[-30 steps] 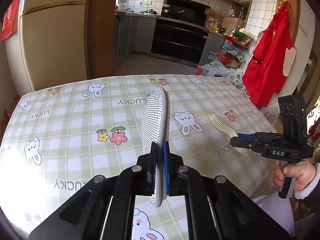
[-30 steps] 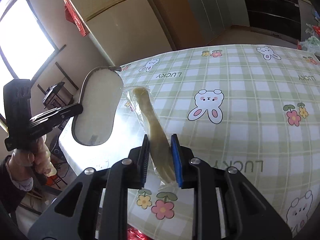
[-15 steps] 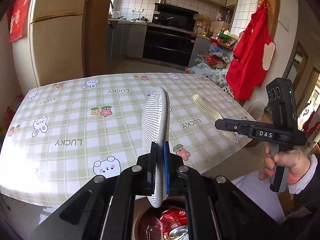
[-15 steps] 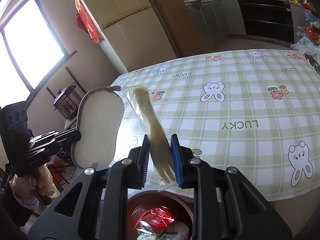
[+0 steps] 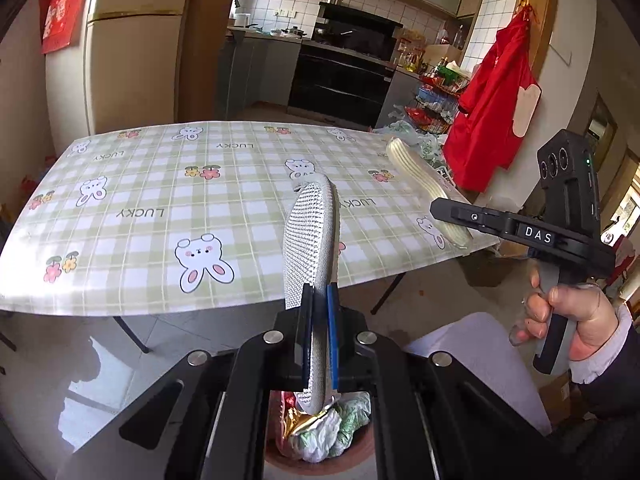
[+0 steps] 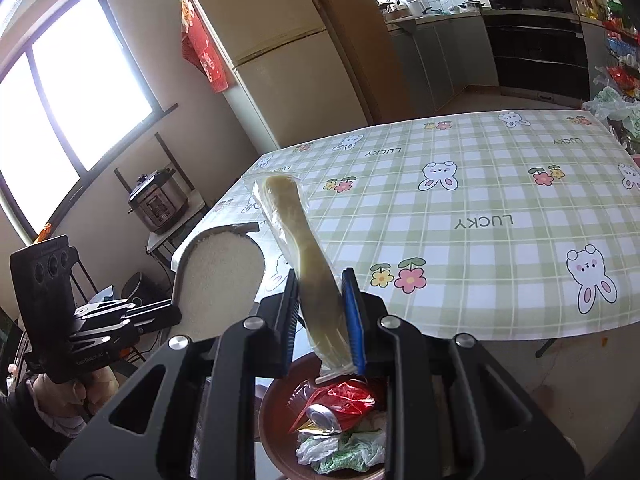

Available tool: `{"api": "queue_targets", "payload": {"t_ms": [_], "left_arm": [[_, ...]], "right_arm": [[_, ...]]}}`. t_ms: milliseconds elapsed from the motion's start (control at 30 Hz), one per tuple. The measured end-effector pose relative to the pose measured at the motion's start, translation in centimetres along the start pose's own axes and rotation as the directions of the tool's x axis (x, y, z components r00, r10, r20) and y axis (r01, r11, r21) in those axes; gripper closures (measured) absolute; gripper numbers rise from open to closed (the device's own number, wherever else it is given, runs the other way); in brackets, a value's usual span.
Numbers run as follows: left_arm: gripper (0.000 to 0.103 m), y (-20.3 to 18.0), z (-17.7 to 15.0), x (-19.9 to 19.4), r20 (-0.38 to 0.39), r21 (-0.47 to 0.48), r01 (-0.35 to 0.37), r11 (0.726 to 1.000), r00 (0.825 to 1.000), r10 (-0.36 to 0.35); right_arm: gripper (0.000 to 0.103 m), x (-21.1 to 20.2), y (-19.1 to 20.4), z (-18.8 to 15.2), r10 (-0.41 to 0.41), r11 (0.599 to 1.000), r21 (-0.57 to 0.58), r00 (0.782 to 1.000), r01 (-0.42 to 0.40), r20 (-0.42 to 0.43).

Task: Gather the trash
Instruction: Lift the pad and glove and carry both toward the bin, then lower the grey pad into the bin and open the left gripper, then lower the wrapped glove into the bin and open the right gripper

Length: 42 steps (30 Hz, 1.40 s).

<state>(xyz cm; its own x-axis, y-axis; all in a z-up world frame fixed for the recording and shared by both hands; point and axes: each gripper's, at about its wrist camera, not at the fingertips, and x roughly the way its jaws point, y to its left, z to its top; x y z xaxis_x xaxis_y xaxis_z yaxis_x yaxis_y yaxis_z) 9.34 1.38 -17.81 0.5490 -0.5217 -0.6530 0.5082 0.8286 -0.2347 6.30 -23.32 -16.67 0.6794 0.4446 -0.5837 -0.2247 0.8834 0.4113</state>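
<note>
Left gripper [image 5: 318, 320]: we hold a grey shoe insole [image 5: 310, 240] on edge, jaws clamped tight on its lower part; its heel end hangs just over the bin.
Right gripper [image 6: 322, 320]: our jaws are closed on a wrapped plastic fork [image 6: 304, 248] in its clear sleeve — tines toward the camera, handle pointing away up over the table.
Trash bin [image 6: 276, 432]: a round reddish-brown bin on the floor below both grippers, already holding a red foil wrapper [image 6: 340, 400], a crushed can [image 6: 322, 418] and crumpled white and green plastic.
Change since a second ago: then both tools were over the checked tablecloth [image 5: 160, 208] and no bin showed; now we have drawn back past the near table edge, and the bin sits under the fingertips in both views. Both grips are unchanged.
Change since half a second ago: more of the bin and the floor shows beneath us, and the table sits farther off.
Only in the left view: the right gripper [image 5: 444, 208] from the side, the hand [image 5: 568, 320] on its handle, a red apron on the wall, the insole's mesh side.
Only in the right view: the left gripper [image 6: 170, 314] from the side, the insole's pale flat face [image 6: 220, 284], the window, a pressure cooker on a side stand — and the bin's contents more clearly.
</note>
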Motion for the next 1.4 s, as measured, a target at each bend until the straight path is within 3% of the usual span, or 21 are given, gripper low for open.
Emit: {"api": "queue_targets", "payload": {"t_ms": [300,467,767,833,900,1133,1267,1400], "left_arm": [[0.096,-1.5,-3.9,1.5,-0.083,-0.037,0.028,0.999,0.996,-0.031],[0.096,-1.2,-4.2,2.6,-0.112,-0.018,-0.009,1.0,0.994,0.007],[0.093,-0.2,-4.2,4.2,-0.144,-0.048,0.005,0.999,0.989,-0.011],[0.089,0.2,-4.1,4.3,-0.141,-0.059,0.0,0.998,0.99,-0.009],[0.074,0.6,-3.7,4.1,-0.127,-0.069,-0.022,0.997,0.992,0.013],[0.037,1.3,-1.4,0.1,0.028,-0.076,-0.127,0.989,0.991,0.13],[0.015,1.3,0.0,-2.7,0.134,-0.076,-0.21,0.975,0.967,0.219],[0.007,1.3,1.1,-4.9,0.213,-0.088,-0.29,0.953,0.929,0.303]], "right_arm": [[0.078,-1.3,-0.7,-2.6,-0.015,1.0,0.018,1.0,0.016,-0.028],[0.078,-0.9,-1.6,-2.8,-0.016,0.999,0.037,0.999,0.017,-0.035],[0.078,1.0,-2.3,-2.9,-0.013,0.999,0.041,0.998,0.016,-0.067],[0.078,1.2,-2.3,-2.9,-0.015,0.999,0.039,0.997,0.018,-0.071],[0.078,1.3,-2.2,-2.9,-0.02,0.999,0.035,0.997,0.022,-0.076],[0.078,1.6,-1.7,-3.5,-0.029,1.0,0.008,0.994,0.03,-0.106],[0.078,1.7,-0.9,-4.0,-0.02,1.0,-0.009,0.991,0.019,-0.131],[0.078,1.9,-0.2,-4.6,-0.001,1.0,-0.009,0.987,0.0,-0.162]]}}
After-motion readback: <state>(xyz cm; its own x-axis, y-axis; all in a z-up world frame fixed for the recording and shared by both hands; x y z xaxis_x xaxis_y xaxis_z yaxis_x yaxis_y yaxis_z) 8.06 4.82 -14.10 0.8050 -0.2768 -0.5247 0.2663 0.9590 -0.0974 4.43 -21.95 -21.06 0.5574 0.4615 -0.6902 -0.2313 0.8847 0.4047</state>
